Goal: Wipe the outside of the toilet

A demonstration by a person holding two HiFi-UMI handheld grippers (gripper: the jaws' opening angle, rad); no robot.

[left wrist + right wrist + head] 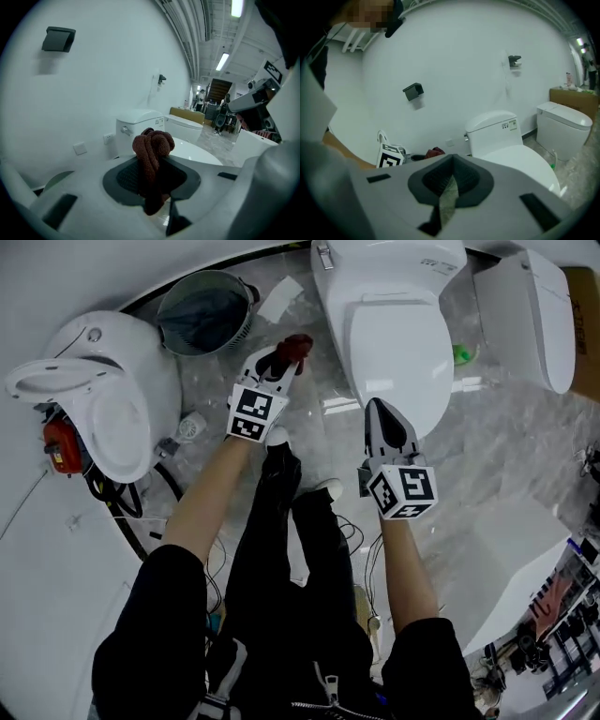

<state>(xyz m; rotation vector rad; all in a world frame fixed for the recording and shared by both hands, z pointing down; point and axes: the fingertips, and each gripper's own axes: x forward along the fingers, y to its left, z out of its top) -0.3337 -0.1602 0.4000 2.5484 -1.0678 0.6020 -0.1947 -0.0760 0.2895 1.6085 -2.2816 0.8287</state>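
Note:
The white toilet stands ahead of me with its lid closed and its tank against the wall. My left gripper is shut on a bunched dark red cloth, held over the floor just left of the bowl and apart from it. In the left gripper view the cloth pokes up from between the jaws. My right gripper is shut on nothing, its tips at the front edge of the lid. The right gripper view shows the toilet ahead right and the cloth to the left.
A grey bin stands at the wall to the left. A second toilet with its seat up is at far left, with cables beside it. A third toilet is at right, with a green item between.

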